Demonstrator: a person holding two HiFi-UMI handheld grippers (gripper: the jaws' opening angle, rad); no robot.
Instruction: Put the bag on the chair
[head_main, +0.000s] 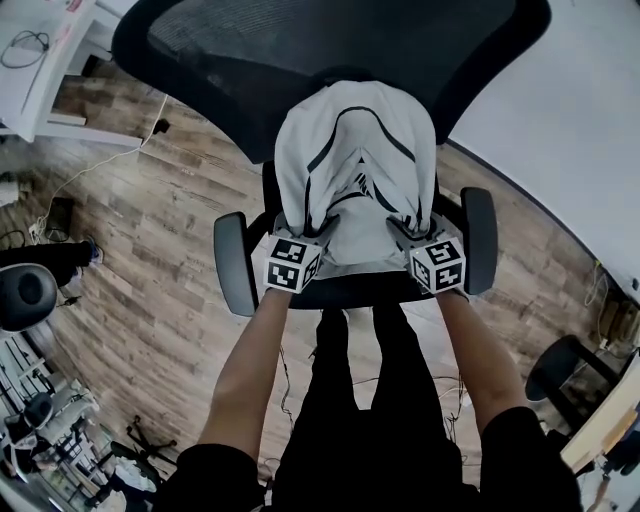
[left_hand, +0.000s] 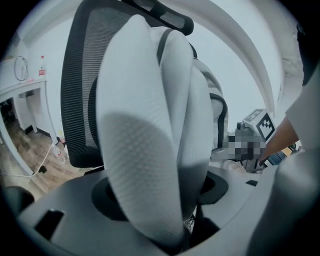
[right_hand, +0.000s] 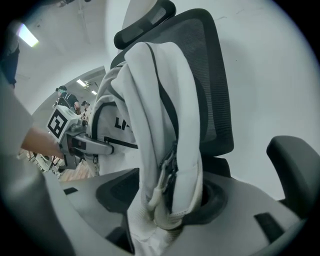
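Your bag (head_main: 355, 160) sits upright on the chair (head_main: 232, 265), back toward the backrest, betw. both armrests, its base reaching near the seat's front edge; task looks about done.

Left gripper (head_main: 303, 235) is spread, w/ a padded strap (left_hand: 145, 165) hanging betw. the jaws but not pinched; right gripper (head_main: 412, 232) is likewise spread round the other strap (right_hand: 185, 165) and its buckle end, no squeeze that I can see.

To finish well: draw both grippers straight back toward you, off the seat's front edge, same pace each side; watch the straps don't snag on a jaw and tug the bag fwd; if it tips, nudge it back against the backrest.

Bag is the only container here; no view shows inside it, so contents can't be told.
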